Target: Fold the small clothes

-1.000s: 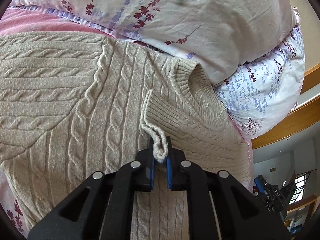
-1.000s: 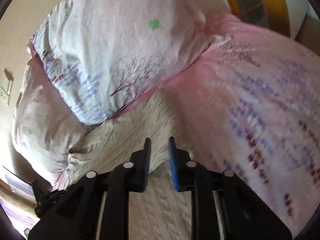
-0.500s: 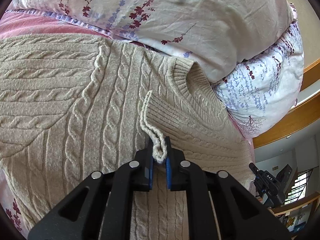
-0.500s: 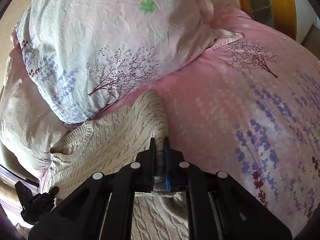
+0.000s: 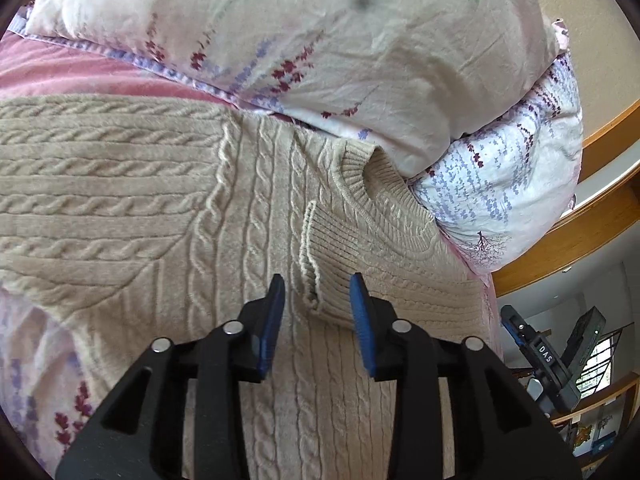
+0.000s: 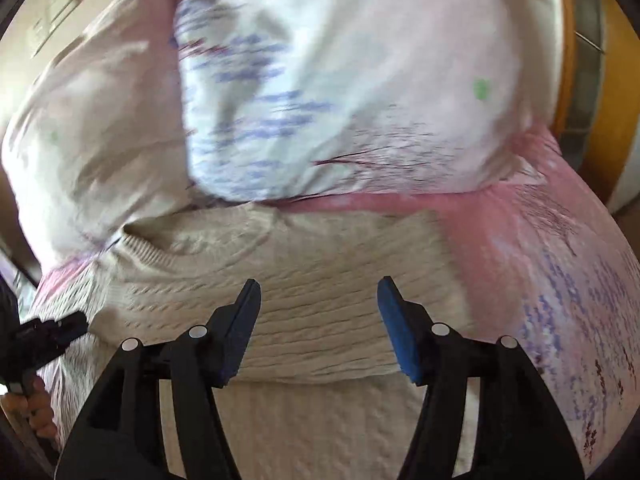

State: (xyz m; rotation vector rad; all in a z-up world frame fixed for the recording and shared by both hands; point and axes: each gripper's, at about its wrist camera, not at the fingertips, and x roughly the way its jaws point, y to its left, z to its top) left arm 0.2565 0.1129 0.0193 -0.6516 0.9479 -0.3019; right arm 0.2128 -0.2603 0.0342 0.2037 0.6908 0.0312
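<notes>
A beige cable-knit sweater (image 5: pixel 132 196) lies on the pink floral bed. One sleeve is folded across its body, and the ribbed cuff (image 5: pixel 326 264) lies near the collar (image 5: pixel 362 168). My left gripper (image 5: pixel 317 298) is open, its jaws on either side of the cuff, not holding it. In the right wrist view the sweater (image 6: pixel 312 280) shows a folded sleeve lying across it. My right gripper (image 6: pixel 318 304) is wide open just above that fold, holding nothing. The right view is blurred.
Two floral pillows (image 5: pixel 340 52) lie against the sweater's collar end, also in the right wrist view (image 6: pixel 340 92). The pink bedsheet (image 6: pixel 552 272) extends right. A wooden bed frame (image 5: pixel 568 248) runs along the right. The other gripper (image 5: pixel 548 356) shows at lower right.
Both grippers were shut on the sweater half a second ago, the left on the cuff, the right on a sleeve fold. Both have opened and let go. The right view has swung.
</notes>
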